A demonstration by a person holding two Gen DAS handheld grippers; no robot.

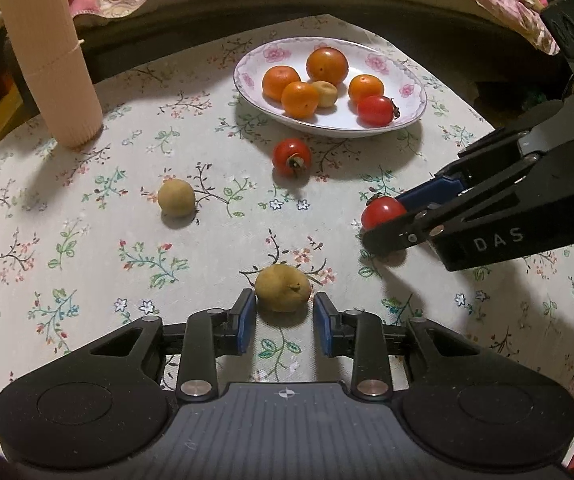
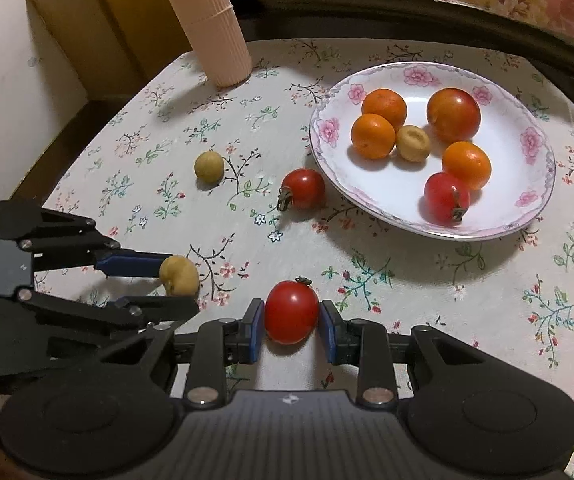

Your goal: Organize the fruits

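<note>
While both claws sit low over the counter (image 1: 67, 208), each already has a fruit framed between its pads, so what I care about is how each fruit lies against its own claw and where the plate (image 1: 407, 76) is from there.

My left claw (image 1: 284, 312) is spread, with the tan fruit (image 1: 283, 287) at its tips. The fruit lies more ahead of the pads than between them, with a sliver of cloth showing on either side. Its longer axis runs across the gap, stem nub pointing right, so I judge I need to push forward a little before squeezing, or the pads will only catch its near end.

My right claw (image 2: 292, 330) has the tomato (image 2: 291, 312) deeper in. The left pad looks to be touching it and the right one is just beside it. I cannot tell if it is truly pinched; I read the claw as not quite closed on it. The stem end points away from me.

From the right claw the plate lies ahead and to the right, with nothing between. From the left claw it lies ahead and slightly right, past a loose tomato (image 1: 292, 157). Another tan fruit (image 1: 176, 197) sits ahead-left, well apart. My right side is nearer the plate, so I would send it first.
</note>
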